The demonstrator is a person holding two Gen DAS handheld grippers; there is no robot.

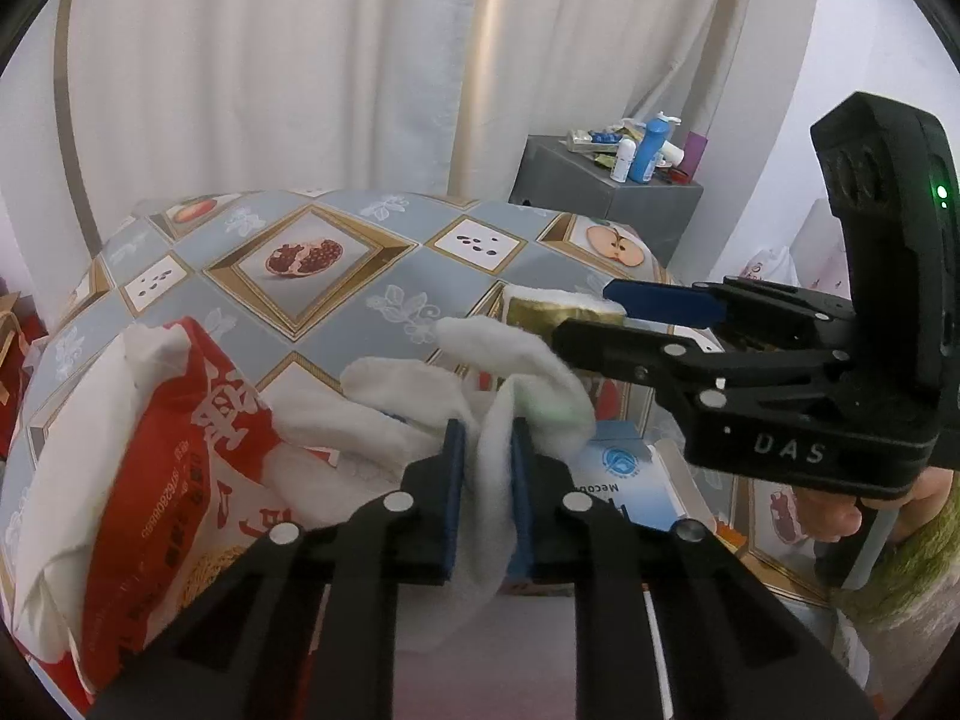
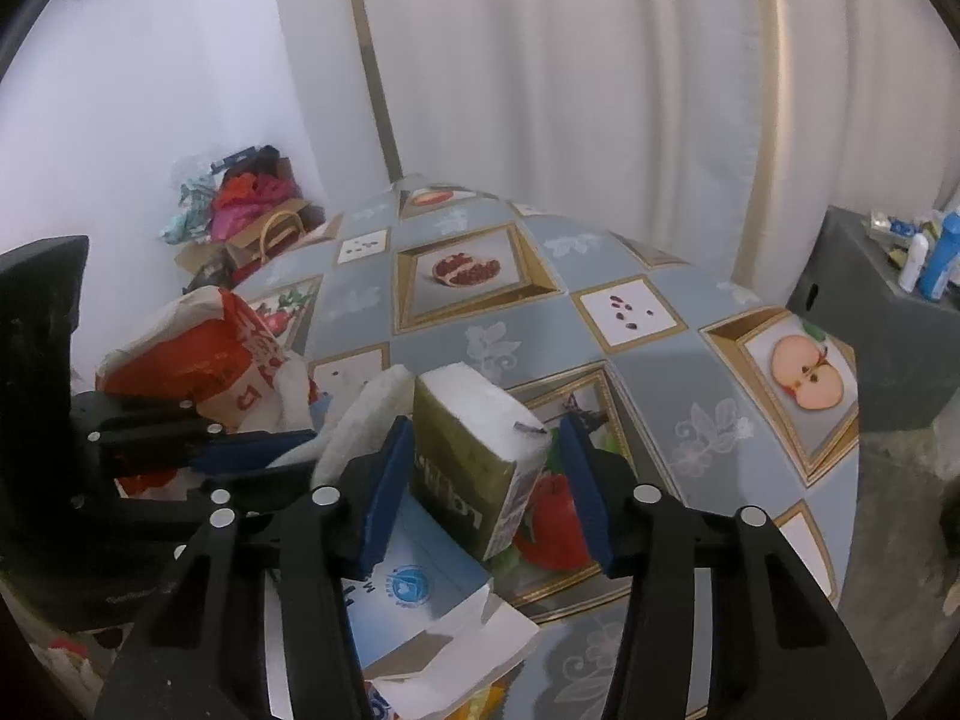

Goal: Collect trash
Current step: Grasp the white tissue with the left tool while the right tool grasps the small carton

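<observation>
My left gripper (image 1: 487,480) is shut on the white rim of a red and white plastic bag (image 1: 180,438) and holds it up over the table's near edge. My right gripper (image 2: 489,483) is open, with its jaws on either side of a gold box (image 2: 474,450). The box's left side touches the left pad; there is a gap at the right pad. The box also shows in the left wrist view (image 1: 540,309), between the right gripper's fingers (image 1: 654,300). A blue and white flattened carton (image 2: 420,594) lies on the table below the box.
The table (image 2: 630,396) has a blue-grey cloth with fruit pictures. A grey cabinet (image 1: 606,192) with bottles stands at the far right. A pile of bags and clothes (image 2: 246,222) lies on the floor at the far left. White curtains hang behind.
</observation>
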